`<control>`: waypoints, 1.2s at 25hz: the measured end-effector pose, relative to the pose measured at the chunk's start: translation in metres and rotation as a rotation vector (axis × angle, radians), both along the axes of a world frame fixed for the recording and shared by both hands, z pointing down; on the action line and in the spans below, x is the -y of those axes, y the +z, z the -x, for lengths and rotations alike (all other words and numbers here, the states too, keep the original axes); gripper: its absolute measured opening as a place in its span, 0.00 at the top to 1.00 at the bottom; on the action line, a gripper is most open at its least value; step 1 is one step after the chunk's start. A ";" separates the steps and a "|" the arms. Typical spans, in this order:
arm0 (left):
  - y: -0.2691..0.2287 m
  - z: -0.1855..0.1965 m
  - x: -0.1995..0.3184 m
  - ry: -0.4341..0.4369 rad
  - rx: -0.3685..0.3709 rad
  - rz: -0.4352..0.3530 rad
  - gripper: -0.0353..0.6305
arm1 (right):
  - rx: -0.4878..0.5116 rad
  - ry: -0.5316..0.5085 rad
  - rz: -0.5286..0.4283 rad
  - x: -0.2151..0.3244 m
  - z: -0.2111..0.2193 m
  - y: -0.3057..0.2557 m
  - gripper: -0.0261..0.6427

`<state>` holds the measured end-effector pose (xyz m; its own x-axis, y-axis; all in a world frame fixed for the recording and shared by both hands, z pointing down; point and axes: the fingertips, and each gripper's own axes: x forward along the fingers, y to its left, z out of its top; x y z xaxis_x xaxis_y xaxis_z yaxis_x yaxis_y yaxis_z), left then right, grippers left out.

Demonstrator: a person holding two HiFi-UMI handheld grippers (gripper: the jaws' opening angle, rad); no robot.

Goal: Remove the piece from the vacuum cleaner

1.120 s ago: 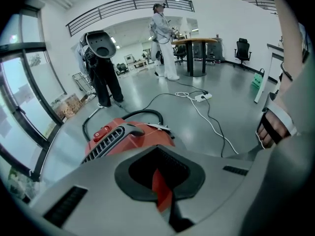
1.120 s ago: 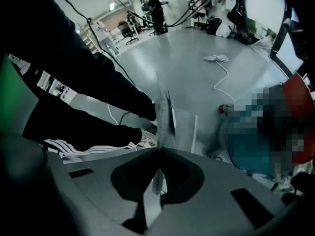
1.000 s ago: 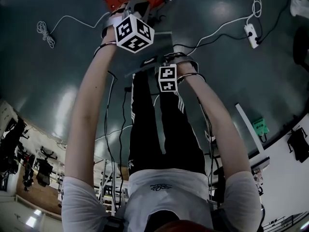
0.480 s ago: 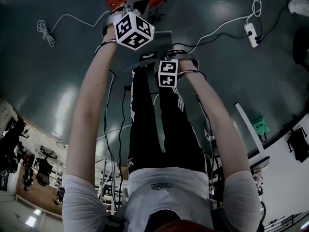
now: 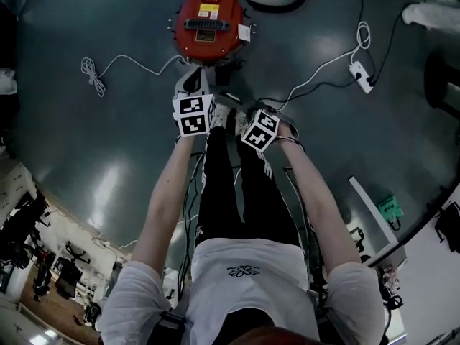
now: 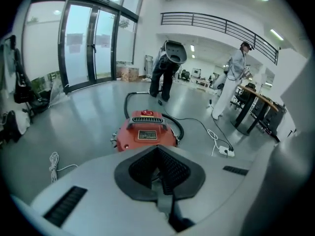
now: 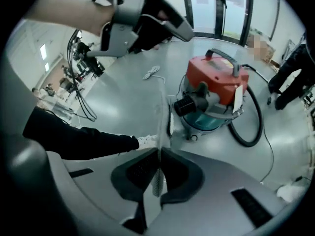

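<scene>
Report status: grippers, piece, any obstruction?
Right gripper shut on thin flat piece, apart from red vacuum cleaner. Left gripper shut, empty. Nothing in the way; white power strip lies aside.

Glossy red plastic tops the vacuum cleaner (image 5: 210, 26) above a blue-green plastic tank with a duller sheen, and its black hose (image 7: 258, 129) looks matt and rubbery. The grey floor (image 5: 108, 121) is smooth and polished and mirrors the ceiling lights. My left gripper (image 6: 157, 149) and right gripper (image 7: 158, 151) are matt grey plastic, with black ribbed pads lining the jaws. The thin grey piece (image 7: 162, 125) pinched in my right jaws looks matt, speckled along its edge.
</scene>
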<state>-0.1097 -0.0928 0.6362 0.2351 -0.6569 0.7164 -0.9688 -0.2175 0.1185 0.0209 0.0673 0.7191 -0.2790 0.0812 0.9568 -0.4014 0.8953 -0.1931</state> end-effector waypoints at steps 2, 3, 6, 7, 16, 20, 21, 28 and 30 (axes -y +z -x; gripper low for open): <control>-0.033 0.007 -0.009 -0.045 -0.025 -0.017 0.94 | 0.014 0.045 -0.036 0.012 0.000 -0.031 0.91; -0.051 0.009 -0.014 -0.065 -0.039 -0.024 0.94 | 0.024 0.066 -0.052 0.016 0.001 -0.049 0.91; -0.111 0.011 -0.027 -0.104 -0.080 -0.040 0.94 | 0.049 0.123 -0.119 0.028 0.000 -0.111 0.91; -0.132 0.011 -0.026 -0.112 -0.093 -0.055 0.94 | 0.058 0.138 -0.155 0.036 -0.001 -0.132 0.91; -0.330 -0.030 0.001 0.048 -0.158 -0.421 0.94 | 0.231 0.356 -0.695 0.123 -0.015 -0.356 0.91; -0.403 -0.051 0.009 0.104 -0.176 -0.595 0.94 | 0.304 0.429 -0.917 0.150 -0.032 -0.446 0.91; -0.420 -0.054 0.013 0.104 -0.192 -0.630 0.94 | 0.330 0.464 -0.961 0.157 -0.036 -0.468 0.91; -0.505 -0.066 0.024 0.112 -0.259 -0.811 0.94 | 0.588 0.696 -1.144 0.170 -0.059 -0.584 0.91; -0.517 -0.066 0.021 0.113 -0.265 -0.839 0.94 | 0.654 0.743 -1.171 0.168 -0.067 -0.601 0.91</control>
